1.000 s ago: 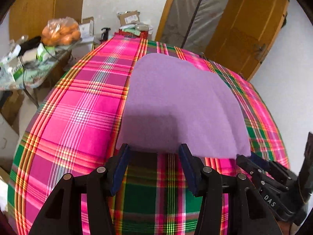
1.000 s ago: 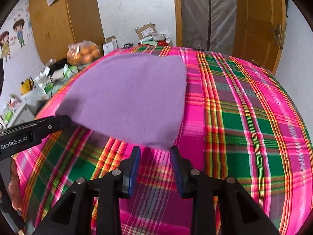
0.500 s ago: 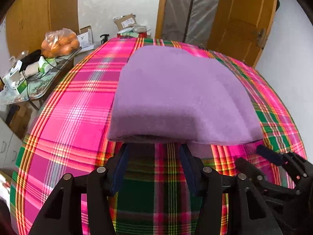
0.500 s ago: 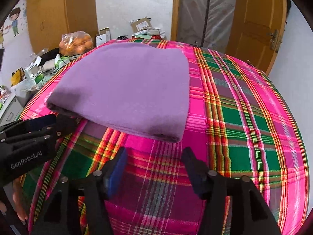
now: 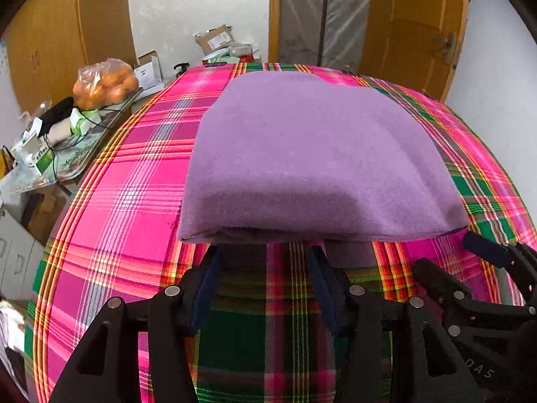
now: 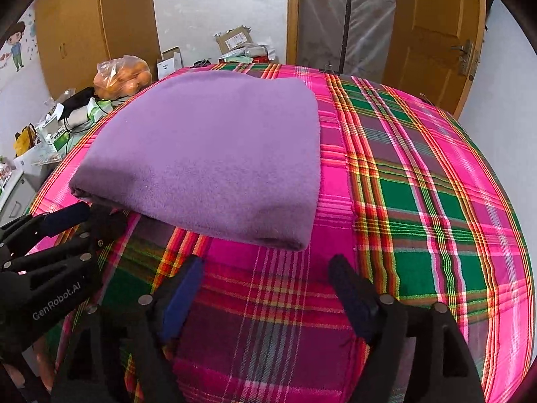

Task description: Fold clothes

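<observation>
Looked like a room in someone's home: a bed or table under a pink-and-green plaid cloth (image 6: 419, 174), wooden doors (image 6: 433, 37), a cartoon kid sticker (image 6: 15, 45) on the wall, a bag of oranges (image 5: 105, 82) and cardboard boxes (image 6: 233, 38) lying around.

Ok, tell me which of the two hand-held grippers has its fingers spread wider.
The right hand-held gripper: its fingers stand wider apart, having just opened off the folded purple cloth. The left hand-held gripper is open too, but narrower.
</observation>
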`<move>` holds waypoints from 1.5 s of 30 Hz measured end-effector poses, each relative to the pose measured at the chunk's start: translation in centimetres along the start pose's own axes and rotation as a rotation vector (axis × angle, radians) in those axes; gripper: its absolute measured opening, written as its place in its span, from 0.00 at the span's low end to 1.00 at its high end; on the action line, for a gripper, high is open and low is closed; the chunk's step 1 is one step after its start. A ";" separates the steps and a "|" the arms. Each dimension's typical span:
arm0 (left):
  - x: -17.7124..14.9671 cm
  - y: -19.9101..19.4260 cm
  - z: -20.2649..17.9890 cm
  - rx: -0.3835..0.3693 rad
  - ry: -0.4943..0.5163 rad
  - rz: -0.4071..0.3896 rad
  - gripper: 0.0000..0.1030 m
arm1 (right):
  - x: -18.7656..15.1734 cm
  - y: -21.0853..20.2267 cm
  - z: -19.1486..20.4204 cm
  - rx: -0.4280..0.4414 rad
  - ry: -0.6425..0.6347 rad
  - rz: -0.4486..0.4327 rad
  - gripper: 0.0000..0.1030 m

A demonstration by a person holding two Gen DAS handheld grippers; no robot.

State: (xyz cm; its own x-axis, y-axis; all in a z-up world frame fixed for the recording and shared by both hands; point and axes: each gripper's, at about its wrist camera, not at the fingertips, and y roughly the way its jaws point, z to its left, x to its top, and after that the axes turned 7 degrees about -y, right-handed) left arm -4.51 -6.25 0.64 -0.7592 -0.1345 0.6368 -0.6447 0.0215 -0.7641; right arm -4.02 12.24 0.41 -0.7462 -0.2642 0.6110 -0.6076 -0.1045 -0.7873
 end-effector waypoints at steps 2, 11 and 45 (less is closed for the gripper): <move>0.0 0.1 0.0 0.002 0.004 0.001 0.54 | 0.0 0.1 0.0 0.000 0.000 0.002 0.78; 0.0 0.1 0.0 0.002 0.010 0.003 0.56 | 0.1 0.3 0.2 0.000 0.000 0.003 0.80; 0.4 0.5 -0.5 0.008 -0.006 0.008 0.66 | 0.2 0.4 -0.6 -0.012 0.028 0.007 0.82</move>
State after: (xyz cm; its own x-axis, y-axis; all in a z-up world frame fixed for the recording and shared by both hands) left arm -5.14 -5.80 0.55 -0.7638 -0.1399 0.6301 -0.6378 0.0144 -0.7700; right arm -4.56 12.69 0.25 -0.7577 -0.2379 0.6077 -0.6056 -0.0907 -0.7906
